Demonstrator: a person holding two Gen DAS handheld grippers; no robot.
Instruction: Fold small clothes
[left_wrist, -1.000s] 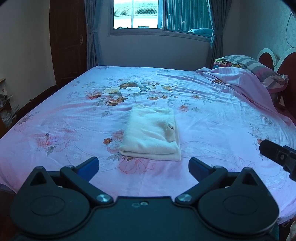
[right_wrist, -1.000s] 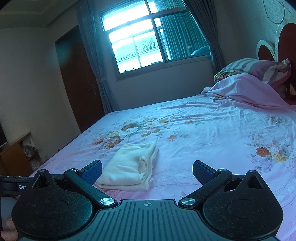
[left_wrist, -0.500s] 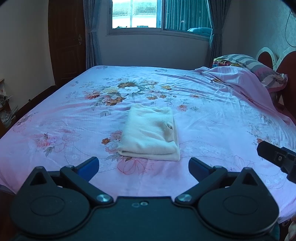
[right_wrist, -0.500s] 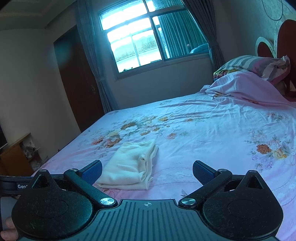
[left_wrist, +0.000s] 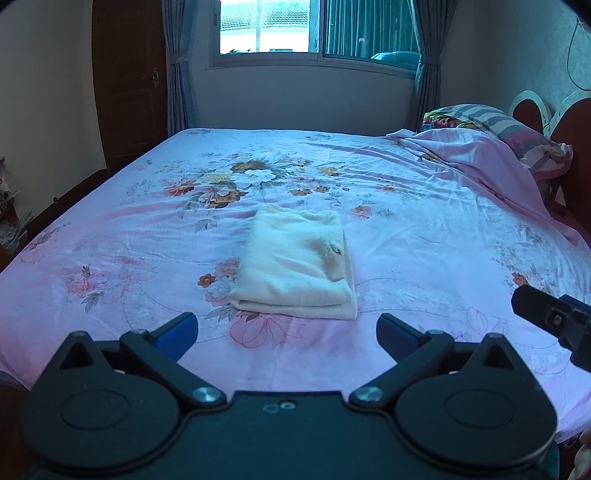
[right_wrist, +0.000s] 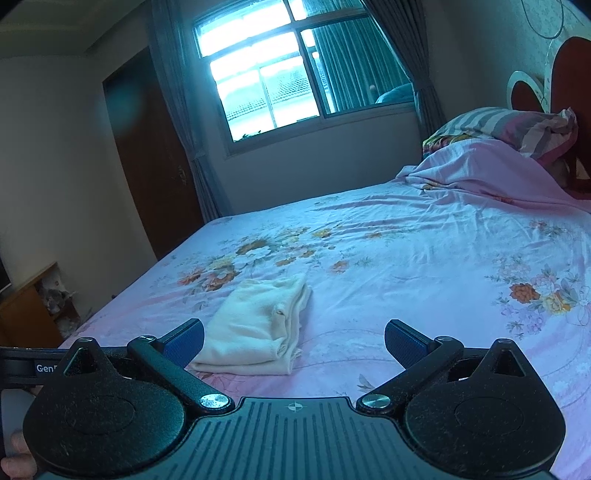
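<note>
Now the cream-coloured folded garment (left_wrist: 295, 266) lies flat as a neat rectangle on the pink floral bedsheet (left_wrist: 424, 236), near the bed's front edge. Just short of it, the left gripper (left_wrist: 287, 329) hangs with its blue-padded fingers spread wide, holding nothing. Beside it, the right gripper (right_wrist: 294, 338) is likewise spread and empty, the garment lying ahead to its left
</note>
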